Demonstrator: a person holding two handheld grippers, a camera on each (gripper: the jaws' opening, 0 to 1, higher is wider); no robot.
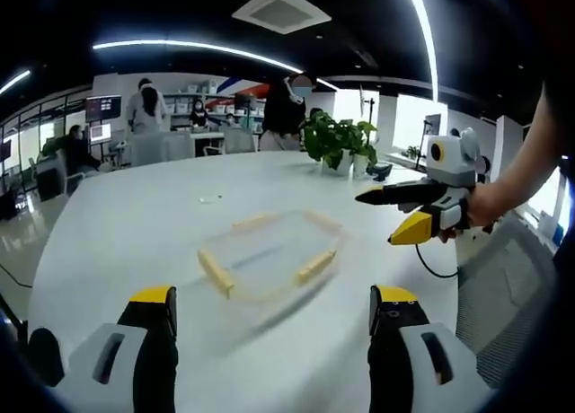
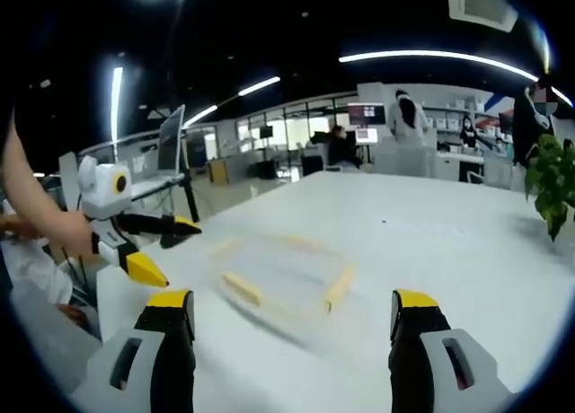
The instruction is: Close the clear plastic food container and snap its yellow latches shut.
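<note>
I see a smooth white table (image 1: 108,242), glossy. Clear rectangular plastic container (image 1: 269,256) w/ yellow latches (image 1: 216,272) lies flat mid-table, blurred. My left gripper (image 1: 269,319) and right gripper (image 2: 292,323): jaws wide apart, yellow-tipped, above table, clear of container.

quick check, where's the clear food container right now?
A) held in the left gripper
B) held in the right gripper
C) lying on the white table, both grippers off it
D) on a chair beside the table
C: the clear plastic food container with yellow latches lies on the white round table, ahead of the left gripper and the right gripper, whose yellow-tipped fingers are spread wide with nothing between them.
</note>
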